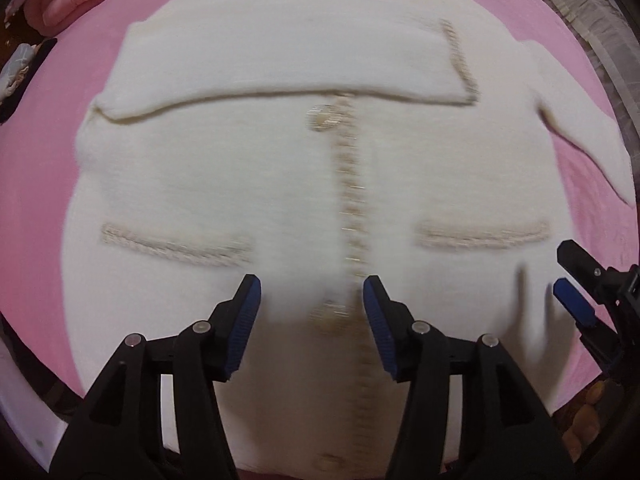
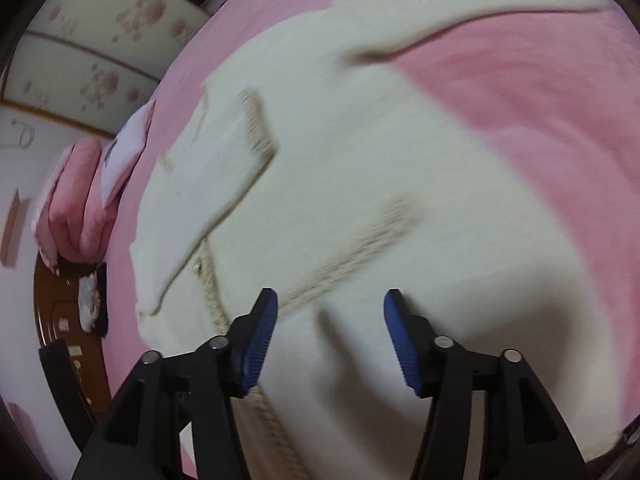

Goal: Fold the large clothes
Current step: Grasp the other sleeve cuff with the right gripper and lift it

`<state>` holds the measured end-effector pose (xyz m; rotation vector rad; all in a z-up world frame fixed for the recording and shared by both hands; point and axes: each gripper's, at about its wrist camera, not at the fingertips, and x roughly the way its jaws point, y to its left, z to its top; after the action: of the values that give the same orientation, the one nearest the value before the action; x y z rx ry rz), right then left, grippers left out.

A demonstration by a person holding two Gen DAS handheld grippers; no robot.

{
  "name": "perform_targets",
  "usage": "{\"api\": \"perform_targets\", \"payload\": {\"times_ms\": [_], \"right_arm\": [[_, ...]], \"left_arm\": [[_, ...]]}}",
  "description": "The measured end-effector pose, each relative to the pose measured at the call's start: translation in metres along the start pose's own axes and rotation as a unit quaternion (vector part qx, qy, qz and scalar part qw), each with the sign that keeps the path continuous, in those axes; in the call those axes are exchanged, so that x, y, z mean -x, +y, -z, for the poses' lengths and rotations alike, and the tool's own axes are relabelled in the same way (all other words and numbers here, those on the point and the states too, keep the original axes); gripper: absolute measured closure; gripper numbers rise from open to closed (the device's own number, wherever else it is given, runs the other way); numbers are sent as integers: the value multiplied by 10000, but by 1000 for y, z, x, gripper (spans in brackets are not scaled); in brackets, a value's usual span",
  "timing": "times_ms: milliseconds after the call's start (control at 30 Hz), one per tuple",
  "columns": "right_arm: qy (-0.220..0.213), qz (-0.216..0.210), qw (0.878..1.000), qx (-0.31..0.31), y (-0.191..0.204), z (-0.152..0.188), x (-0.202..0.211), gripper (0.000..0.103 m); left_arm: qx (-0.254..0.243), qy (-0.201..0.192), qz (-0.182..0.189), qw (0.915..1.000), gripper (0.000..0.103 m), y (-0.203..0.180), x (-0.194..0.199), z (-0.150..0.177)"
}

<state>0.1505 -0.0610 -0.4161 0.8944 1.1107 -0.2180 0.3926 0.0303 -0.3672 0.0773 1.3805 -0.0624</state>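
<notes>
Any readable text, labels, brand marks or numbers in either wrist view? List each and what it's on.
None readable.
White cloth with dark blue marks beside the folded pink quilt: print blurred, unreadable.
Cream knit cardigan with beige braided trim: no label or lettering shows.
Pink bedsheet: plain.
Black grippers with blue pads, left and right: no markings visible.

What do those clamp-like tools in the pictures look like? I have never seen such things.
Both look alike. The left gripper and the right gripper each have two black plastic jaws shaped like angular wedges, with triangular cut-outs and round silver pivot pins. The inner face of each jaw carries a ribbed blue pad. No cables, markings or sleeves show.
</notes>
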Motion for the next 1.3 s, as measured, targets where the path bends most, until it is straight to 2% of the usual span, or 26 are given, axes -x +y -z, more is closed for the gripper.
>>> {"api": "perform_targets", "payload": {"times_ms": [67, 267, 367, 533, 567, 700, 767, 800, 867, 900, 933, 1033, 1100, 1233, 1300], "right_arm": [[100, 41, 9996, -272, -25, -22, 5, 39], [118, 96, 9931, -1162, -134, -80, 65, 38], [-157, 254, 9872, -1569, -182, -111, 87, 38], [-863, 195, 9770, -1942, -236, -169, 116, 38], [-945, 182, 9756, -1972, -245, -177, 120, 38], [-1251, -174, 9697, -2092, -270, -215, 126, 39], [-1469, -350, 9657, -2111, -278, -227, 130, 43], [-1586, -403, 9629, -2144, -281, -234, 131, 49], [-1752, -371, 9585, -2218, -287, -245, 133, 63], [-1816, -279, 9576, -2221, -283, -250, 134, 78], [-1832, -144, 9572, -2234, -282, -254, 135, 85], [-1857, -148, 9541, -2346, -275, -245, 146, 87], [-2039, -138, 9518, -2289, -266, -239, 141, 91], [-2497, -24, 9456, -2086, -241, -227, 164, 93], [-2703, 57, 9432, -1932, -215, -239, 172, 93]], "left_arm": [[-13, 71, 34, 10000, 52, -34, 12, 11], [-279, 163, 208, 9993, 52, -130, 37, 22], [-470, 182, 272, 9984, 49, -172, 47, 28], [-904, 307, 271, 9951, 48, -235, 47, 28], [-963, 325, 229, 9946, 48, -254, 35, 10], [-1068, 310, 160, 9937, 48, -288, 30, 3], [-1029, 260, 126, 9943, 48, -295, 34, 0], [-1015, 246, 106, 9945, 48, -292, 32, -3], [-957, 213, 43, 9952, 48, -292, 33, -6], [-930, 206, 25, 9955, 48, -290, 31, -7], [-884, 197, 2, 9959, 48, -285, 31, -8], [-657, 220, -61, 9976, 48, -271, 29, -9], [-473, 209, -26, 9987, 48, -255, 25, -13], [-245, 135, 40, 9996, 48, -223, 25, -18], [-159, 71, 88, 9998, 48, -205, 27, -22]]}}
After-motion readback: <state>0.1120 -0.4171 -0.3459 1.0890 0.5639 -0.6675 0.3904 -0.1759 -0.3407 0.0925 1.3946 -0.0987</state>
